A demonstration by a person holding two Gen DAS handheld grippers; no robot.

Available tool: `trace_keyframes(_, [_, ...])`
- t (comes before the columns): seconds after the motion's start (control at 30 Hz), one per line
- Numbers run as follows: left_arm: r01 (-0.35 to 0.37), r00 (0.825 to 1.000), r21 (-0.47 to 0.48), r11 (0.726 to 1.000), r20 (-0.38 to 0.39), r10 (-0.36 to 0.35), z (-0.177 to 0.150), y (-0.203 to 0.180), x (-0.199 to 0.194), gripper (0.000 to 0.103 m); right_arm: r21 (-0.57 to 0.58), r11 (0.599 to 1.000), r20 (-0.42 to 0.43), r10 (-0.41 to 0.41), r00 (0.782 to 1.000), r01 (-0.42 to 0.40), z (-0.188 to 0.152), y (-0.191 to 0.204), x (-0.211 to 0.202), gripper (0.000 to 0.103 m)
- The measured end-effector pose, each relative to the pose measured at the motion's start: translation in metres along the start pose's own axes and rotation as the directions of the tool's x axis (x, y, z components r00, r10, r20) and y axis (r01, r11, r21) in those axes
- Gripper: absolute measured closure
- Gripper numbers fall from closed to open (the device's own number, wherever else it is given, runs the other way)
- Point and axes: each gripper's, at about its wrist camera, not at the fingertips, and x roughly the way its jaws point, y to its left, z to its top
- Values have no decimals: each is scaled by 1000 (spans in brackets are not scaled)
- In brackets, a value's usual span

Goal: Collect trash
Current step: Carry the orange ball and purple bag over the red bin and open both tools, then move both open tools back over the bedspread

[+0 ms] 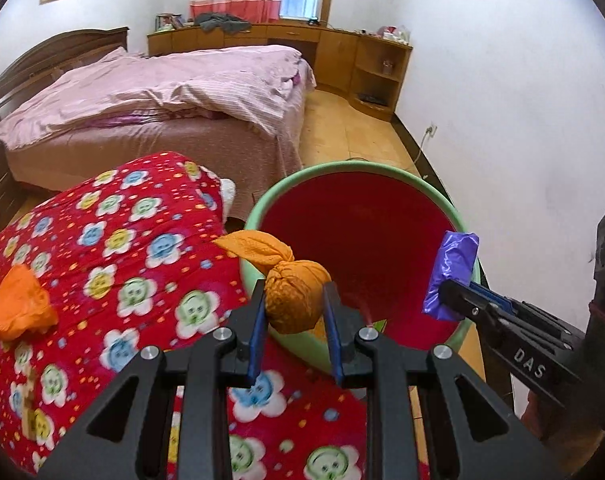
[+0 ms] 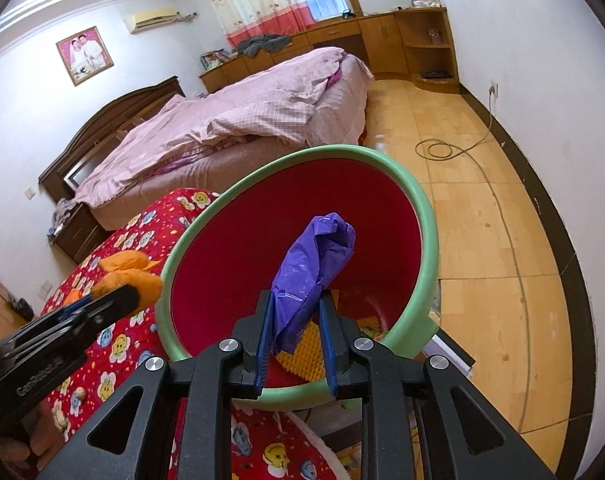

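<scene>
Bedroom: over the bin (image 1: 354, 172), left gripper (image 1: 293, 300) jaws hold an orange bag (image 1: 292, 296); right gripper (image 2: 295, 308) jaws seemingly pinch a purple bag (image 2: 314, 256).

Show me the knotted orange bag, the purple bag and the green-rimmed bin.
knotted orange bag (image 1: 294, 300), left wrist view, its round body
purple bag (image 2: 314, 264), right wrist view, mid-fold
green-rimmed bin (image 2: 422, 216), right wrist view, right rim

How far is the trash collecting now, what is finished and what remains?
Done: some scraps, one yellow, already lie in the red bin. In hand: the left gripper holds a knotted orange bag at the bin's rim, and the right gripper holds a purple bag over the opening; neither is dropped yet. Left: another orange bag lies on the red flowered blanket.
</scene>
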Motion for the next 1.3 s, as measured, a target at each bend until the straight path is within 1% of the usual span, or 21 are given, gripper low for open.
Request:
trace_keyframes(0.07, [12, 1000, 4, 1000, -1, -12, 2, -5, 5, 77, 3, 1000, 2, 4, 1000, -4, -1, -2, -1, 78])
trace_keyframes(0.1, [20, 1000, 3, 1000, -1, -20, 3, -6, 8, 75, 6, 1000, 7, 11, 1000, -11, -1, -2, -2, 78])
trace_keyframes(0.17, [33, 999, 2, 999, -5, -33, 4, -8, 12, 69, 6, 1000, 12, 18, 1000, -18, -1, -4, -4, 78])
trace_keyframes(0.2, [37, 999, 0, 999, -6, -37, 4, -8, 13, 64, 4, 1000, 15, 22, 1000, -22, -1, -4, -4, 78])
trace_keyframes(0.27, [38, 999, -6, 999, -4, -38, 3, -8, 14, 58, 1, 1000, 21, 25, 999, -25, -1, -5, -6, 78])
trace_keyframes(0.3, [36, 999, -8, 999, -3, -36, 3, -7, 14, 57, 1, 1000, 26, 26, 999, -26, -1, -5, -7, 76])
trace_keyframes(0.4, [30, 1000, -10, 999, -2, -30, 2, -6, 11, 57, 5, 999, 35, 31, 999, -31, 0, -5, -10, 70])
trace_keyframes(0.57, [26, 1000, -36, 999, 10, -26, 1, 3, 0, 57, -6, 999, 41, 35, 999, -34, -1, 1, -16, 68])
trace_keyframes(0.6, [24, 1000, -41, 999, 12, -24, 0, 4, -3, 57, -13, 999, 43, 34, 999, -33, -1, 3, -18, 66])
trace_keyframes(0.7, [11, 1000, -59, 998, 18, -10, -4, 11, -15, 57, -27, 999, 52, 29, 998, -28, -2, 11, -25, 52])
trace_keyframes(0.73, [6, 1000, -63, 998, 19, -5, -5, 13, -17, 57, -32, 999, 55, 25, 998, -23, -3, 13, -26, 51])
trace_keyframes(0.8, [-13, 1000, -78, 997, 19, 14, -9, 20, -25, 57, -45, 999, 51, 17, 999, -15, -4, 19, -29, 51])
trace_keyframes(1.03, [-56, 998, -137, 989, 28, 60, -21, 46, -57, 57, -81, 996, 51, 37, 998, -33, -12, 39, -43, 51])
trace_keyframes(1.3, [-122, 989, -187, 975, 60, 135, -35, 78, -99, 57, -120, 990, 57, 87, 995, -80, -24, 69, -61, 50])
